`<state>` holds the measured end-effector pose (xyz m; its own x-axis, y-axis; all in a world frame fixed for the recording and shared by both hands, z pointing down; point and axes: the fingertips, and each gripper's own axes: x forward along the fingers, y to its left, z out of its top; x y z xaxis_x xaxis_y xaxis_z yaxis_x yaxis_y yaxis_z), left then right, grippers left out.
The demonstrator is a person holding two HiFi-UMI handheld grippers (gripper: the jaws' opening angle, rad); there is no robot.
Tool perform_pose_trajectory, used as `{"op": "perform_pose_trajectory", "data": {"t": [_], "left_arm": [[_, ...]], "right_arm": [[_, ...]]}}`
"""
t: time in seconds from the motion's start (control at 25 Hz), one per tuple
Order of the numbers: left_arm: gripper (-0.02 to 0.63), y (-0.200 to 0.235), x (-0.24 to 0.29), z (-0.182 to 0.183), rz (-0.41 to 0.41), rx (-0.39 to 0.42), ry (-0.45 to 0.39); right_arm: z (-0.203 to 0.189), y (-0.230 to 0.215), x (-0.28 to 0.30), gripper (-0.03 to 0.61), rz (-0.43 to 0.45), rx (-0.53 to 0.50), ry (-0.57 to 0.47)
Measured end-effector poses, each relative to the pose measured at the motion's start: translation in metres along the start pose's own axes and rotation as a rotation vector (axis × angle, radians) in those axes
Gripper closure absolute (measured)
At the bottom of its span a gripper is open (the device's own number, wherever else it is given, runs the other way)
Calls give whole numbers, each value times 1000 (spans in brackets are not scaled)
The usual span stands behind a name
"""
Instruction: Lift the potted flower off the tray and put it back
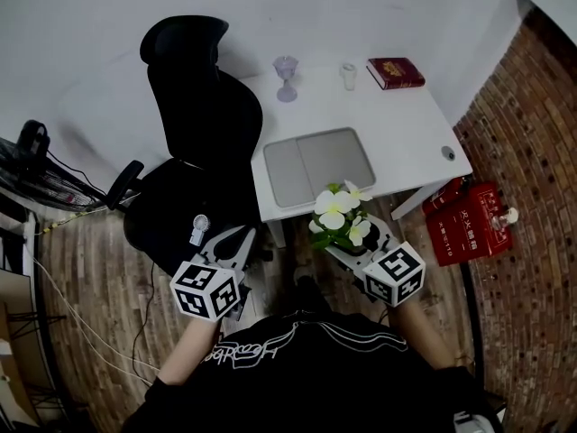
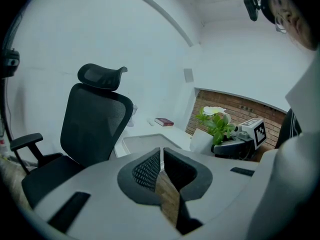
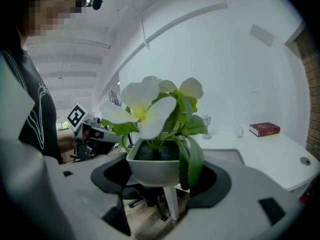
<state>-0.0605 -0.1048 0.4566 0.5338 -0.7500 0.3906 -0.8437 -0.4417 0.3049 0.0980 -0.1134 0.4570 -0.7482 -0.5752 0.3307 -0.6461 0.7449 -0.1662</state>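
Potted flower (image 3: pixel 155 165) sits squeezed in the right hand-held gripper (image 1: pixel 353 246), in the air, short of the bench (image 1: pixel 401 129). The left hand-held gripper (image 2: pixel 161 156) beside it is closed on nothing. Keep the pot level, carry it ahead over the grey tray (image 1: pixel 320 163), then lower it softly. Leaves hide where the jaws touch the pot.

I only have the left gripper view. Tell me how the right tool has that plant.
Observer: The right tool is clamped on the white pot of the potted flower, one jaw on each side, plant upright.
Operator: Report the tray.
Observer: In the head view, the grey tray lies bare on the desk.
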Motion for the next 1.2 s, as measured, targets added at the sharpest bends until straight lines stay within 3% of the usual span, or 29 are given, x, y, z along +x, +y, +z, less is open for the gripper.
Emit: {"op": "perform_pose_trajectory", "data": {"t": [0.52,1.2], "left_arm": [[571,9,35,19,-4,-7,11],[571,80,87,66,88,-33,-25]], "right_arm": [[13,-45,28,244,-2,-6,36],[16,-141,129,244,-30,-79,154]]}}
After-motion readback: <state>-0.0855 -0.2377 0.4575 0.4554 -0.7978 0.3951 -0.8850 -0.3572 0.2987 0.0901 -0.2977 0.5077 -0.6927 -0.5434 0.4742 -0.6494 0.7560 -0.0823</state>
